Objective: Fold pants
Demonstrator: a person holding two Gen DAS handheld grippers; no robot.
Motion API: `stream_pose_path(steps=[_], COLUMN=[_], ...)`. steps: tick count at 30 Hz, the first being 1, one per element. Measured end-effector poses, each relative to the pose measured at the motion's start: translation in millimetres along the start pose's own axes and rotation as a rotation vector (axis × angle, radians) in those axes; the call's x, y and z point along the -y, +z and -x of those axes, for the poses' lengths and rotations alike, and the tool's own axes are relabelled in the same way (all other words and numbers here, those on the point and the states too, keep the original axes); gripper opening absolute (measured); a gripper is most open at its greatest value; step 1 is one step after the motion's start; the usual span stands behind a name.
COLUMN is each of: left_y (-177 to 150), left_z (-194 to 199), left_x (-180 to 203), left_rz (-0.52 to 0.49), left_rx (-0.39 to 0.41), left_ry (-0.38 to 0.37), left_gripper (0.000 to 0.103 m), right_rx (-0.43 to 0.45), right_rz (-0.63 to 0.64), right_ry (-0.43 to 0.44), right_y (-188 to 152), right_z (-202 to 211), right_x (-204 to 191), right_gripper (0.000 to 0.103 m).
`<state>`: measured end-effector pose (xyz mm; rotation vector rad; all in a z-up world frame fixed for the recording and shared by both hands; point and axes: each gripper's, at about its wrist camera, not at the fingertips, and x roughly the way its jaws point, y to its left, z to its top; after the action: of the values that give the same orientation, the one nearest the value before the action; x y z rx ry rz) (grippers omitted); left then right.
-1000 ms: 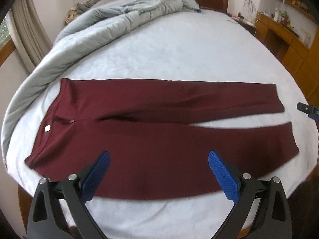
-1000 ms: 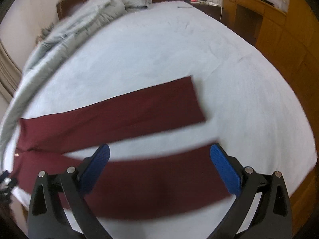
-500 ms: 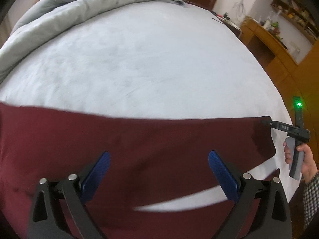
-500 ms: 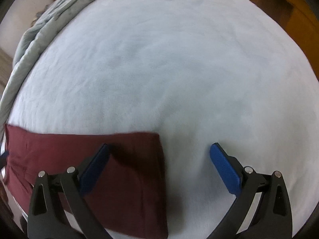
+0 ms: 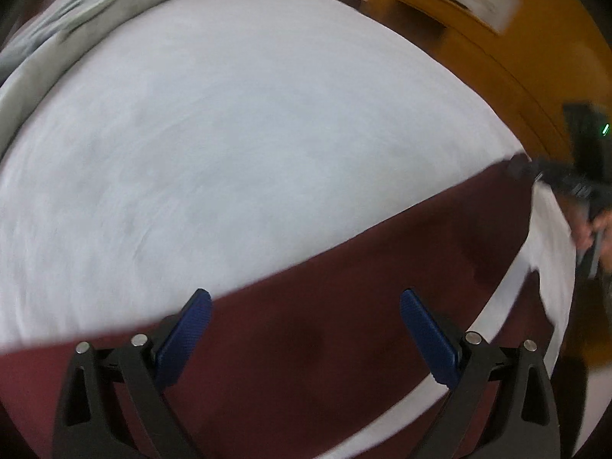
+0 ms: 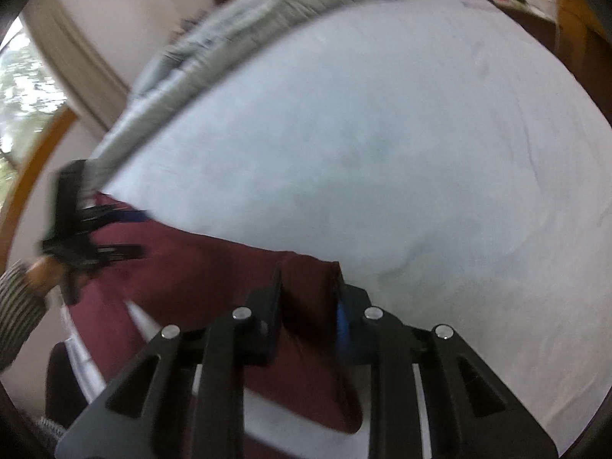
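The maroon pants lie flat on the white bed sheet, two legs with a strip of sheet between them. My left gripper hangs open low over the far leg, blue pads wide apart, nothing between them. In the right wrist view my right gripper has its jaws closing on the far leg's cuff, and a ridge of the pants stands pinched between the pads. The left gripper shows there too, open over the cloth. The right gripper tip sits at the cuff corner.
A grey duvet is heaped along the bed's far side by the headboard. Wooden furniture stands beyond the bed's right edge. A window and curtain are at the left. A hand and a striped sleeve hold the grippers.
My right gripper went from wide open to nearly shut on the cuff of the far leg. My left gripper dropped closer to the far leg and rolled, still open.
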<state>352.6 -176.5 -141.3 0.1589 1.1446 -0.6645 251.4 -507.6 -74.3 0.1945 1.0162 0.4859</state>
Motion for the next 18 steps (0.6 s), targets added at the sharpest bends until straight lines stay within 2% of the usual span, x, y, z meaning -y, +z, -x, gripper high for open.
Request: stream_pose_path(steps=[1, 6, 10, 14, 16, 17, 18], left_y=[4.9, 27.2, 42.0, 38.6, 35.6, 32.7, 31.2], left_z=[-3.9, -23.7, -40.0, -49.6, -52.4, -52.4, -51.5], left_x=[1.1, 3.9, 4.5, -2.3, -6.6, -7.8, -7.6], left_rz=[-0.044, -0.201, -0.228, -0.199, -0.185, -0.183, -0.182], left_rx=[-0.014, -0.106, -0.198, -0.282, -0.309, -0.319, -0.319], left_ry=[-0.042, -0.148, -0.274, -0.347, -0.353, -0.349, -0.358], left_gripper=[0.099, 0.099, 0.099, 0.097, 0.075, 0.043, 0.028], right_rx=[0.01, 0.048, 0.069, 0.089, 0.105, 0.116, 0.123], right_rz=[0.013, 0.09, 0.114, 0.105, 0.097, 0.091, 0.088], right_ry=[0.016, 0.075, 0.091, 0.101, 0.11, 0.114, 0.115], right_y=[2.3, 6.1, 10.0, 8.6, 2.4, 2.7, 3.3], right_z=[5.6, 37.9, 46.1, 50.2, 55.6, 57.4, 59.7], right_x=[-2.2, -19.4, -27.7, -26.3, -24.2, -24.8, -25.5], right_gripper=[0.021, 0.021, 0.021, 0.021, 0.021, 0.021, 0.021])
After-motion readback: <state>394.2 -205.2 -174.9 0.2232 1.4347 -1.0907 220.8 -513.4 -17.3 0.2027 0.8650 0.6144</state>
